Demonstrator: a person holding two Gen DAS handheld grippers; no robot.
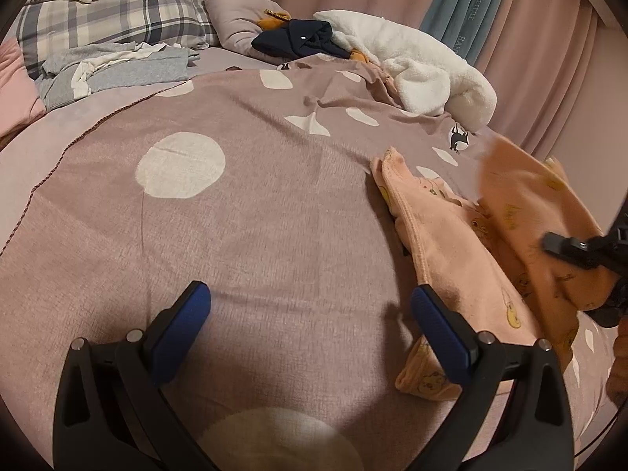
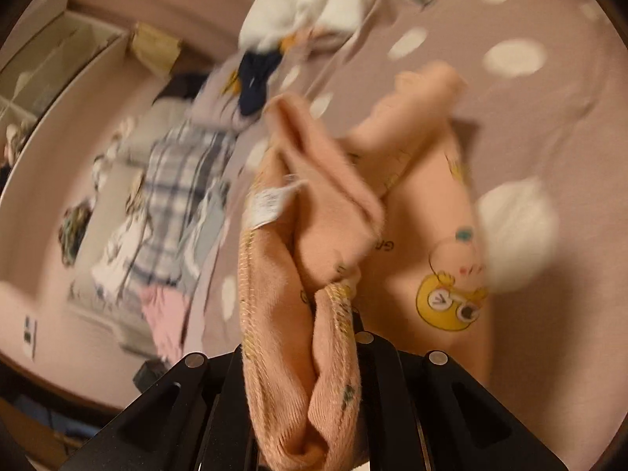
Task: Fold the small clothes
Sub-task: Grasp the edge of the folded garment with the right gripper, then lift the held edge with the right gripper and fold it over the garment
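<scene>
Garment (image 2: 314, 243) lifted at the bed's right edge.

The right gripper (image 2: 333, 314) was clenched on a bunched fold of the peach printed garment, part of it raised off the dotted mauve blanket (image 1: 235, 216) and the rest lying on it. The left gripper (image 1: 310, 314) hung released over bare blanket, its blue pads (image 1: 184, 322) wide apart, the right one just beside the garment's lower corner.
</scene>
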